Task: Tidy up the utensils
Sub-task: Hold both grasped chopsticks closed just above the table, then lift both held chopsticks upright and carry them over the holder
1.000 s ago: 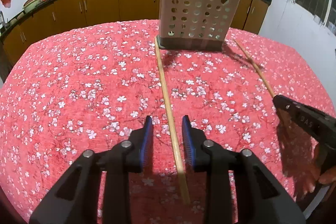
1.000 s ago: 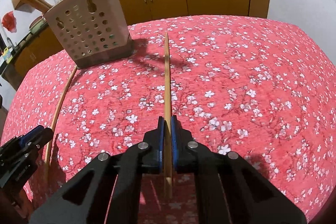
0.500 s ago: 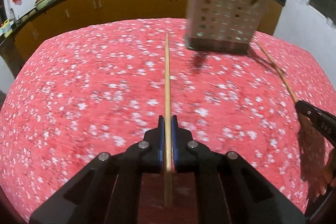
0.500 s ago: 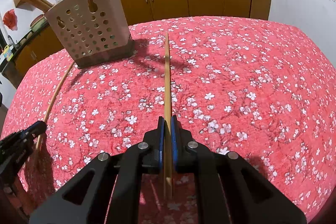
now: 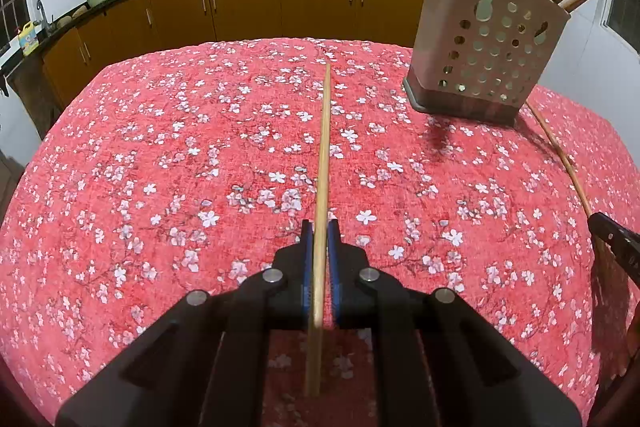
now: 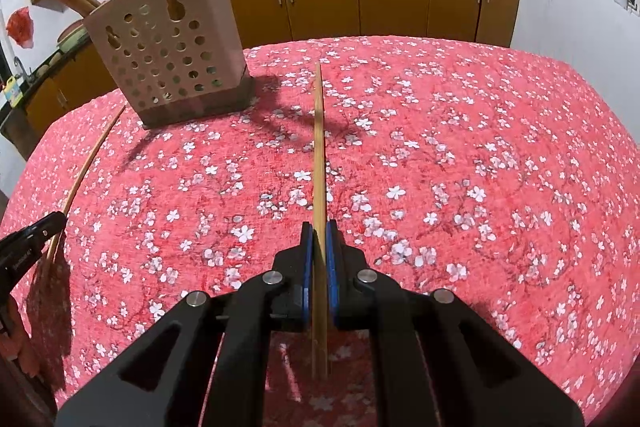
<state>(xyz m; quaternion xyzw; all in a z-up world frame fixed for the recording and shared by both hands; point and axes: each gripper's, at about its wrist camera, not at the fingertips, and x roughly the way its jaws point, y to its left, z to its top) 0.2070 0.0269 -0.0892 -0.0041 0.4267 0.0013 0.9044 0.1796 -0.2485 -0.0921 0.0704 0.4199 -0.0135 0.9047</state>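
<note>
two chopsticks point(image 5: 325, 147) point(image 6: 319, 163), one holder point(image 5: 486, 55), two tools point(image 5: 319, 231) point(image 6: 319, 229)

Each gripper was built of matte black plastic. The left gripper point(image 5: 320, 227) had two broad angular arms converging toward slim fingers point(image 5: 307, 247) lined with blue pads, and four round silver screw heads sat across its top, two on each side. The right gripper point(image 6: 319, 229) matched it: the same black wedge-shaped arms with triangular cut-outs, blue-padded fingers point(image 6: 332, 247) and four silver screws. Small pale lettering, too small to read, marked the side of each black finger.
</note>
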